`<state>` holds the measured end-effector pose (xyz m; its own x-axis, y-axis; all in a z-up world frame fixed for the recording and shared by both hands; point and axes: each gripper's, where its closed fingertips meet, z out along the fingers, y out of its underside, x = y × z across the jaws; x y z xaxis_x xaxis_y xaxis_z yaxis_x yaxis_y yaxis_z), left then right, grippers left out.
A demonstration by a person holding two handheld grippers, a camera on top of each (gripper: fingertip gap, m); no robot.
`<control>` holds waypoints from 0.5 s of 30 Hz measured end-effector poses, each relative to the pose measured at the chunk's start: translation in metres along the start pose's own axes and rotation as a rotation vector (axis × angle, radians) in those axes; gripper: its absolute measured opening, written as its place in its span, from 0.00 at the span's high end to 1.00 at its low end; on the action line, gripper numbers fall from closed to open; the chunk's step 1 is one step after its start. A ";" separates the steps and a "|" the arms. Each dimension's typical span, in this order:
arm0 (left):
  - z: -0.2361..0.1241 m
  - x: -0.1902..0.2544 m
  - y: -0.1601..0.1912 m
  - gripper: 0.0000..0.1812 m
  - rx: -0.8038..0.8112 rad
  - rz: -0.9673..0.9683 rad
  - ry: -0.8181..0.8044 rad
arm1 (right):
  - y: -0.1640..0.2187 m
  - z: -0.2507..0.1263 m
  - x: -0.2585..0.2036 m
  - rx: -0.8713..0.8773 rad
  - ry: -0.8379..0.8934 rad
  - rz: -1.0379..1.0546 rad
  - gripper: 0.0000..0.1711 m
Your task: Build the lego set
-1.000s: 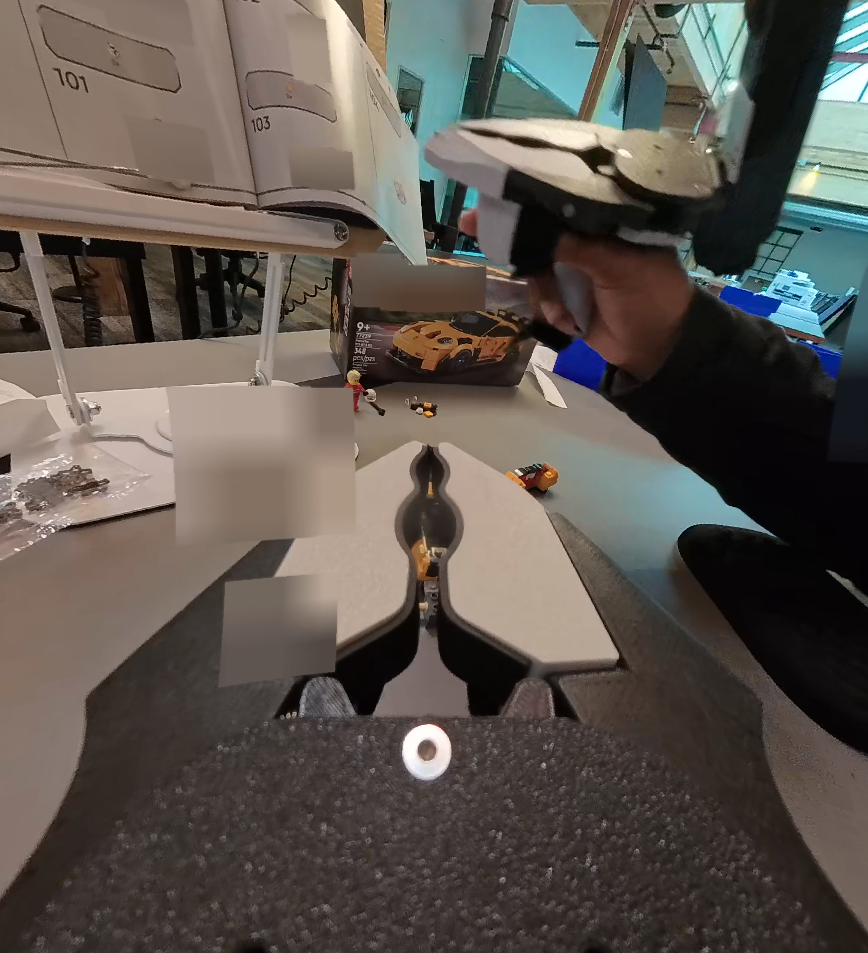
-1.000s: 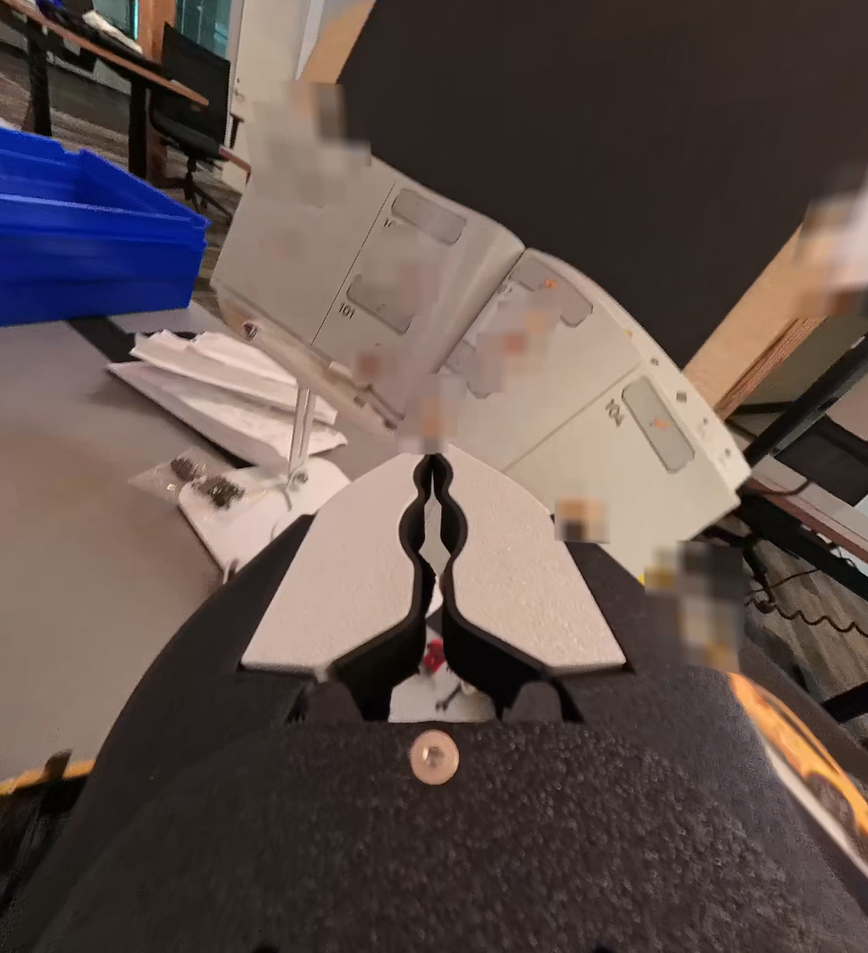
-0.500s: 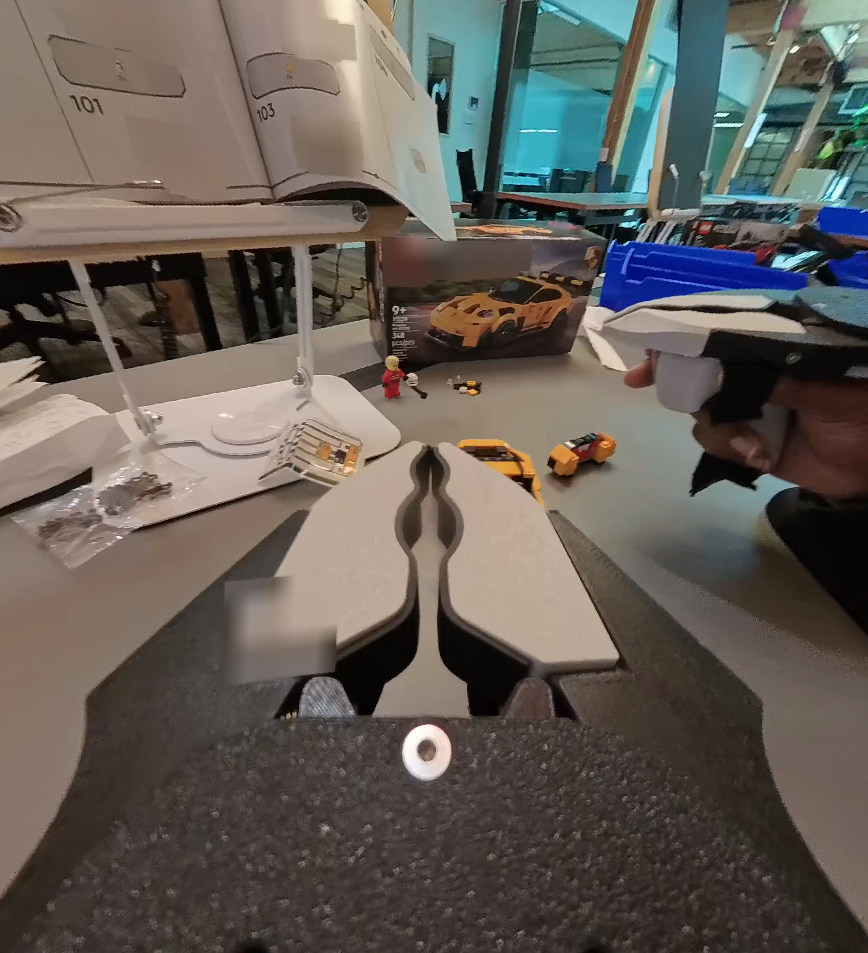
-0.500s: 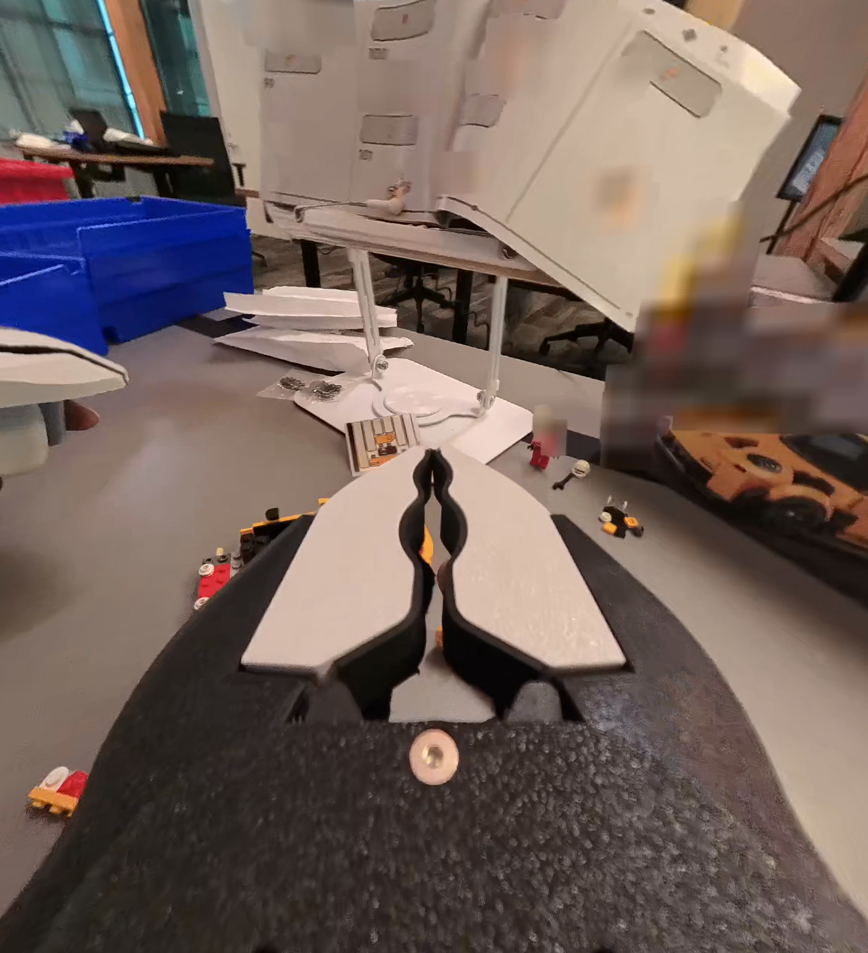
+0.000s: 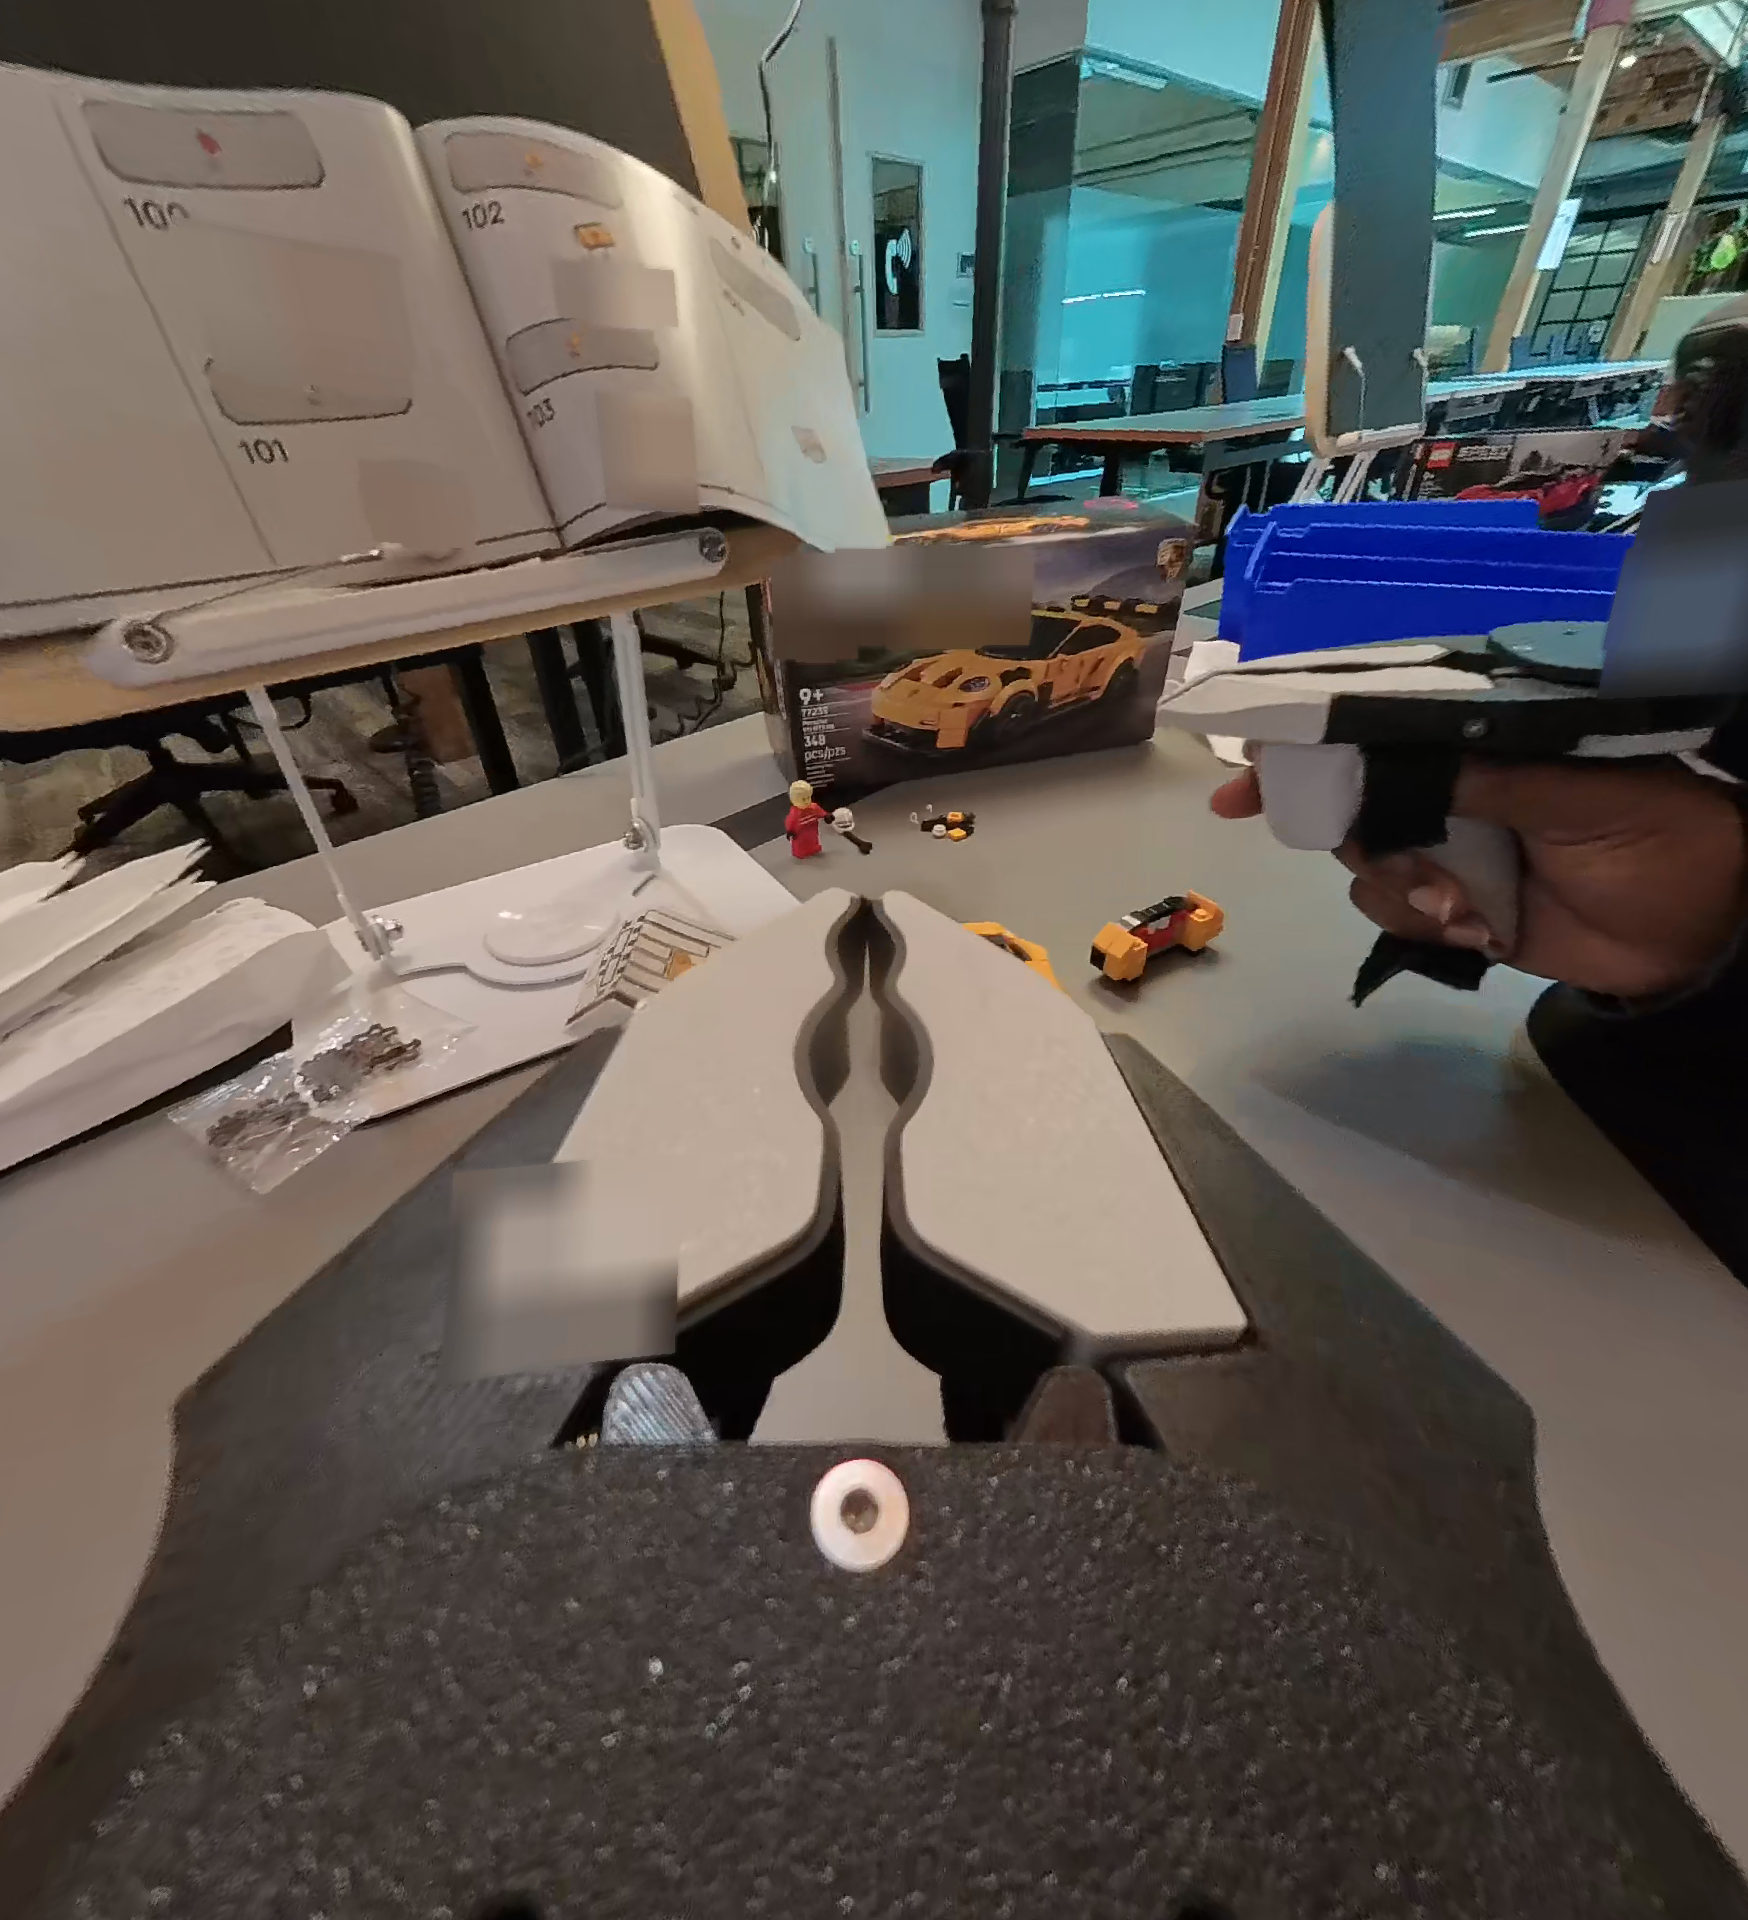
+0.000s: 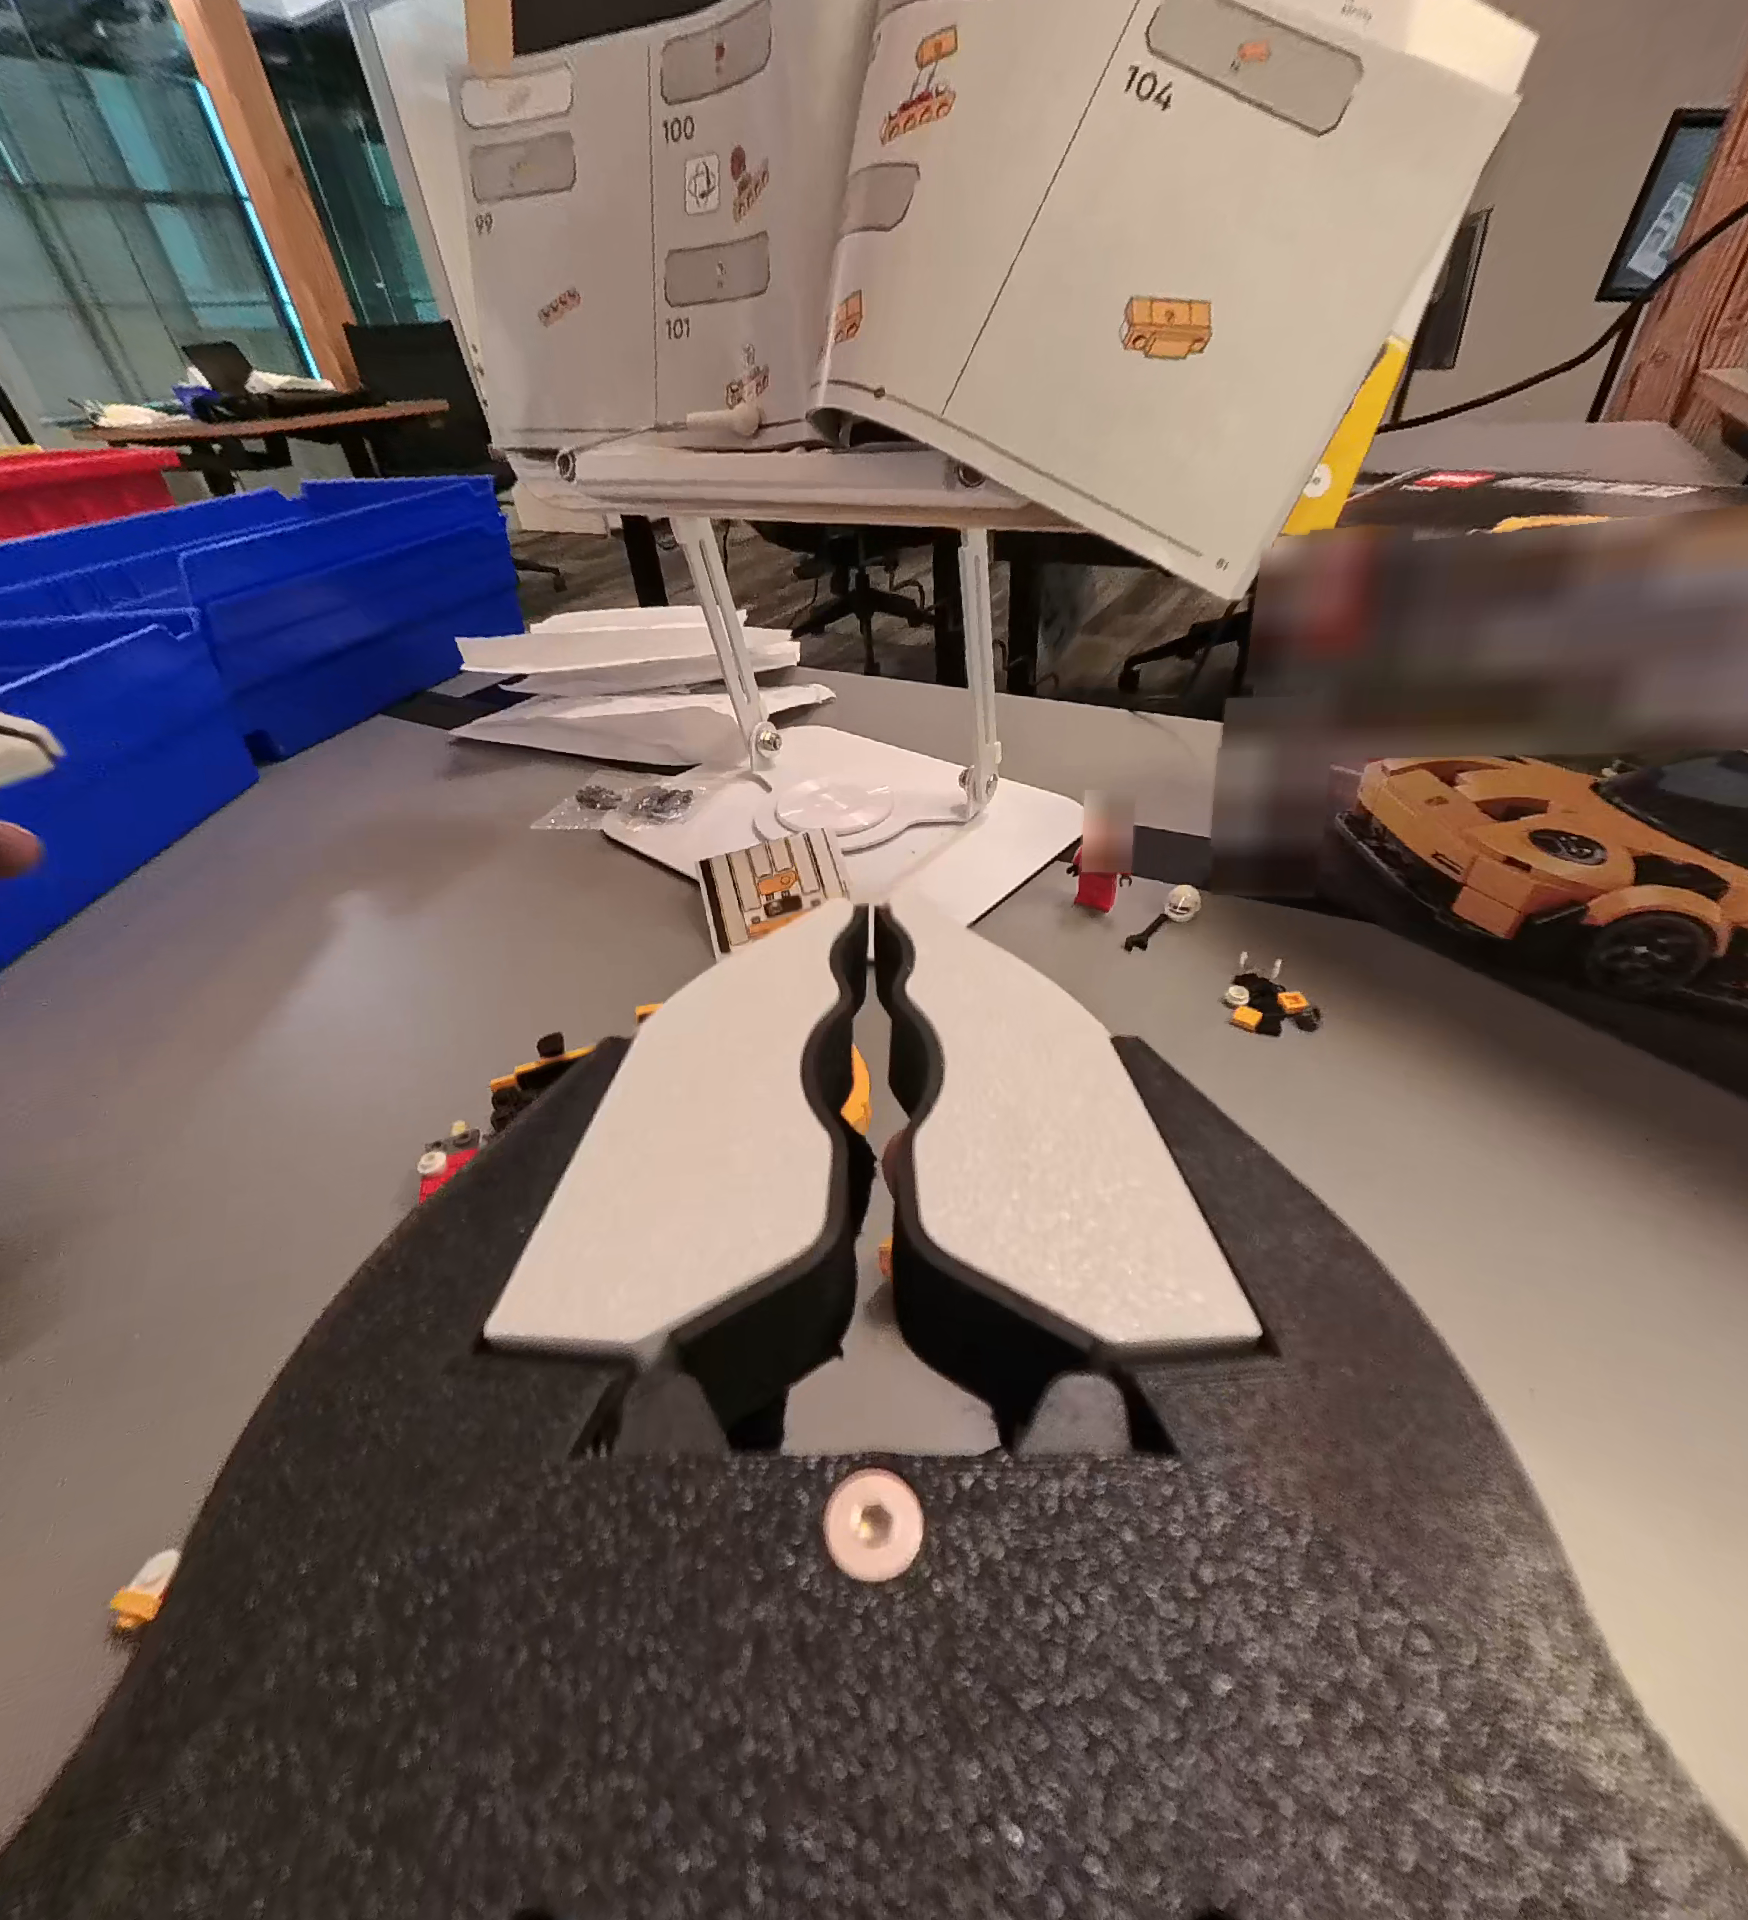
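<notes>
Both hand-held grippers hover pinched shut, holding nothing. The orange car body (image 6: 854,1091) lies just ahead of the right hand-held gripper (image 6: 871,920), lower centre; the left hand-held gripper (image 5: 865,909) is farther.

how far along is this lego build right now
Partway, it seems. Done: the minifigure stands assembled, a small orange, red and black sub-build sits on the table, and the instruction booklet lies open on its stand. In hand: nothing visible; the left claw and right claw look shut and empty. Left: loose pieces and an unopened parts bag.
</notes>
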<state>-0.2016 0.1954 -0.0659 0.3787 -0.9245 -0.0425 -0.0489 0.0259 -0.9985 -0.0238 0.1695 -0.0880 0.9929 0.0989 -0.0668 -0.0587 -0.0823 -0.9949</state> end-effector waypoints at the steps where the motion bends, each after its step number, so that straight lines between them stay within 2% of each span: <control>1: -0.004 0.002 -0.004 1.00 0.012 0.007 -0.001 | 0.001 0.001 0.000 -0.003 0.000 -0.003 1.00; 5: -0.024 0.000 -0.023 1.00 0.063 0.004 -0.019 | 0.002 0.001 0.002 0.003 0.014 -0.021 1.00; 8: -0.063 -0.031 -0.053 1.00 0.097 0.066 -0.150 | 0.002 0.000 0.005 -0.002 0.028 -0.035 1.00; 11: -0.127 -0.104 -0.068 1.00 -0.052 0.199 -0.401 | 0.000 0.000 0.004 -0.004 0.025 -0.055 1.00; 15: -0.216 -0.203 -0.059 0.99 -0.341 0.194 -0.597 | 0.004 0.002 -0.002 -0.018 -0.001 -0.084 1.00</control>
<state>-0.4751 0.2999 0.0095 0.7703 -0.5466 -0.3283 -0.4166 -0.0417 -0.9081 -0.0262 0.1710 -0.0916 0.9940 0.1077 0.0168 0.0267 -0.0916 -0.9954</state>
